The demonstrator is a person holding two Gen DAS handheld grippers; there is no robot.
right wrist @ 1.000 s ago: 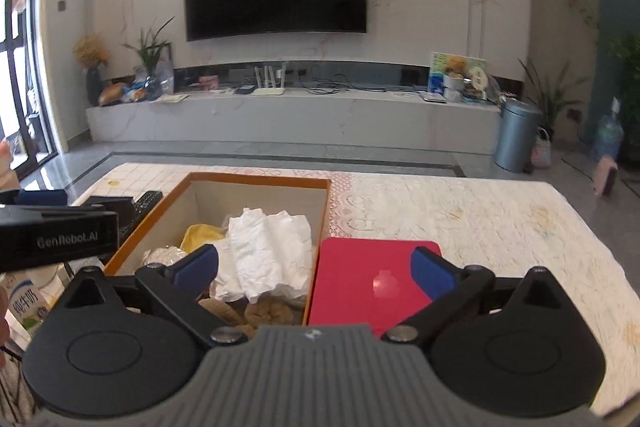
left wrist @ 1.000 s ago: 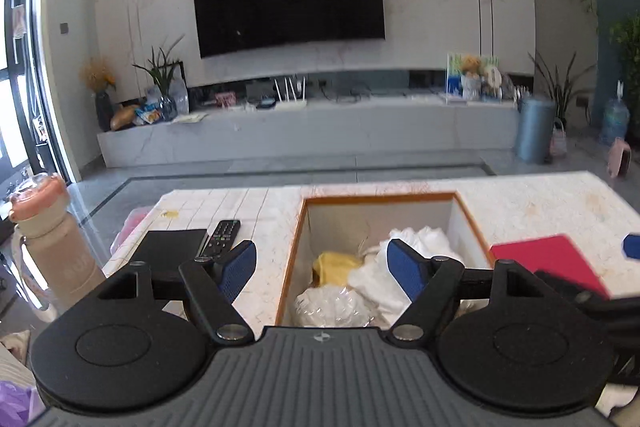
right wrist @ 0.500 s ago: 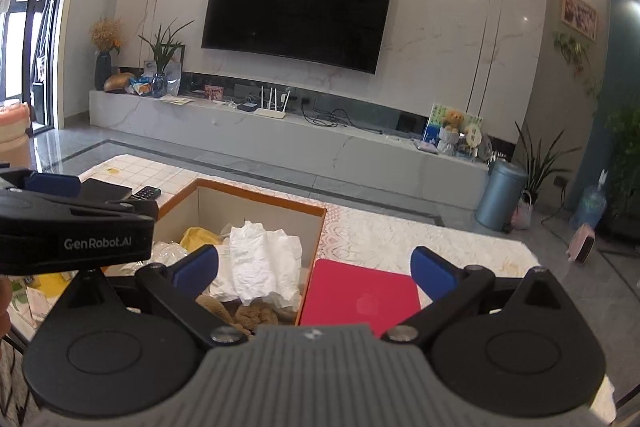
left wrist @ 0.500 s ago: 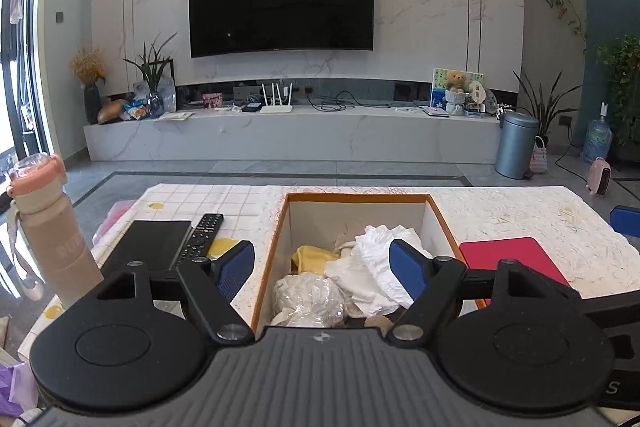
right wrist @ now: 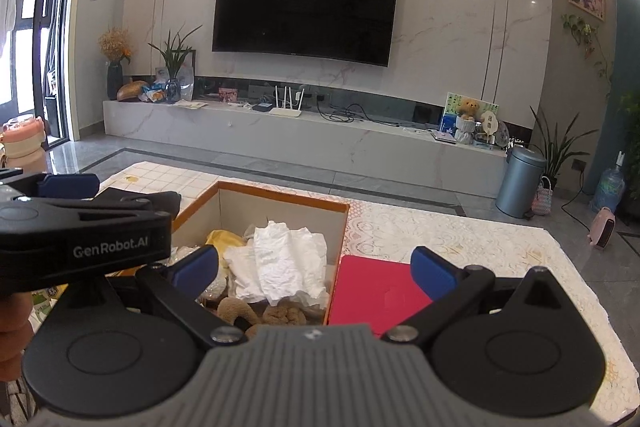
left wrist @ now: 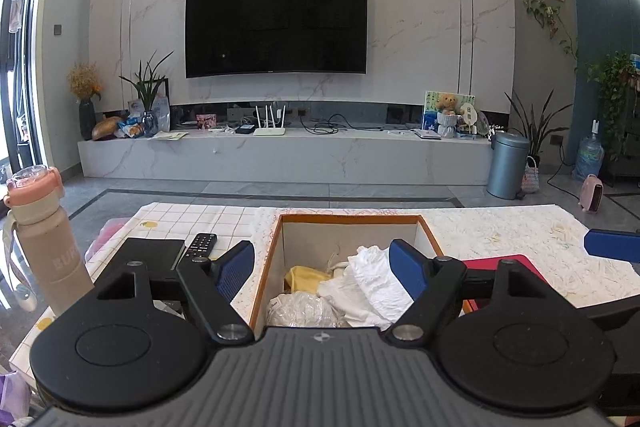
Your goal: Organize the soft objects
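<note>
On the table, covered by a lace-pattern cloth, an open box with an orange rim holds the soft stuff: white cloth, yellow fabric, crinkled clear plastic bag, and brown plush pieces at the near end. Red flat pad lies just beside the box's right wall. Left of the box: black notebook with a remote beside it, pink-capped bottle upright at the table's left edge. Behind, across the floor: wall TV, low marble console, grey bin.

Left gripper hovers over the box's near end, tilted slightly down, jaws wide, nothing between the blue pads; box contents sit below and beyond them. Right gripper hangs alongside, also tilted slightly down, jaws spread wide and empty, one pad over the box, the other over the red pad. The left gripper's body blocks the right view's left side; a bit of hand shows below it.
</note>
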